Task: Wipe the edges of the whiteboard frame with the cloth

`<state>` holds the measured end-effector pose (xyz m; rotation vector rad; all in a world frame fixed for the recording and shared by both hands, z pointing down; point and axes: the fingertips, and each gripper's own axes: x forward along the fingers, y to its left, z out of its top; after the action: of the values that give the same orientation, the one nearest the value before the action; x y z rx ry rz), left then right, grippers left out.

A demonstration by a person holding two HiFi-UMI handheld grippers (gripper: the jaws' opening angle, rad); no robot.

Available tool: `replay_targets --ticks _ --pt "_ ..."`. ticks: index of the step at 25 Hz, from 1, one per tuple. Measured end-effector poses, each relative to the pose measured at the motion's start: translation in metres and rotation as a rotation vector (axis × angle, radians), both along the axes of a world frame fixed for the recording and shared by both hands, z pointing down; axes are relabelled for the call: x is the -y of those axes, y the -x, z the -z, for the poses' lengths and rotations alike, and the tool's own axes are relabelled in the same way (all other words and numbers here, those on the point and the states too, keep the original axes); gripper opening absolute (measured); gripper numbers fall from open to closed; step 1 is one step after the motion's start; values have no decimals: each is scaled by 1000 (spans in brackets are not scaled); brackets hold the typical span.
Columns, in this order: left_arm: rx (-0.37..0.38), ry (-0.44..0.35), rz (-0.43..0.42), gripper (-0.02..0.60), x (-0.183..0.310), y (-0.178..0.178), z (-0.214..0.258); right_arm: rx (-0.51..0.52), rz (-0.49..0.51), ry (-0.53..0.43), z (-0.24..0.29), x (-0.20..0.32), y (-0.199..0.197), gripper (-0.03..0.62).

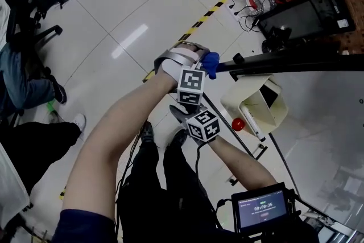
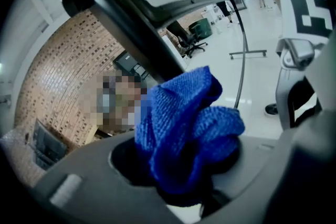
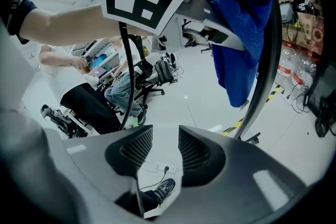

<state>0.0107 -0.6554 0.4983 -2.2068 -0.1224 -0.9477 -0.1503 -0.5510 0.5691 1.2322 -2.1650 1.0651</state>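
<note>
Clenching cloth [image 2: 184, 128] in left gripper [image 1: 203, 63] at whiteboard frame [image 1: 296, 62].
Pressing it flat ahead of jaws advisable (right gripper [image 3: 160, 152] gaping, empty).

Head view from above, steeply down onto pale glossy tiled floor [image 1: 114, 20], left gripper view very close on bunched blue microfibre cloth [image 2: 184, 128] at lower centre, right gripper view farther back, cloth at upper right, dark whiteboard frame bar [image 3: 270, 60] shared by all three.

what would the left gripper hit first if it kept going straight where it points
Most likely the black whiteboard frame, just behind the blue cloth clamped in the left gripper; the gap is unclear.
</note>
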Motion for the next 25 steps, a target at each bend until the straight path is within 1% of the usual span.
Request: replay_targets --ticks 6,12,15,20,25 --pt "11 -22 -18 206 1 -15 41 9 -1 -31 39 13 -7 156" --pt "10 1 -14 206 1 -18 66 -10 29 -40 64 17 2 156" --pt "5 8 -16 206 3 -11 72 -34 28 -47 70 22 11 156" --pt "-9 52 -3 206 0 -2 84 -38 28 -59 87 20 23 156" --pt "-24 47 11 206 2 -2 101 -31 28 -78 120 19 26 156"
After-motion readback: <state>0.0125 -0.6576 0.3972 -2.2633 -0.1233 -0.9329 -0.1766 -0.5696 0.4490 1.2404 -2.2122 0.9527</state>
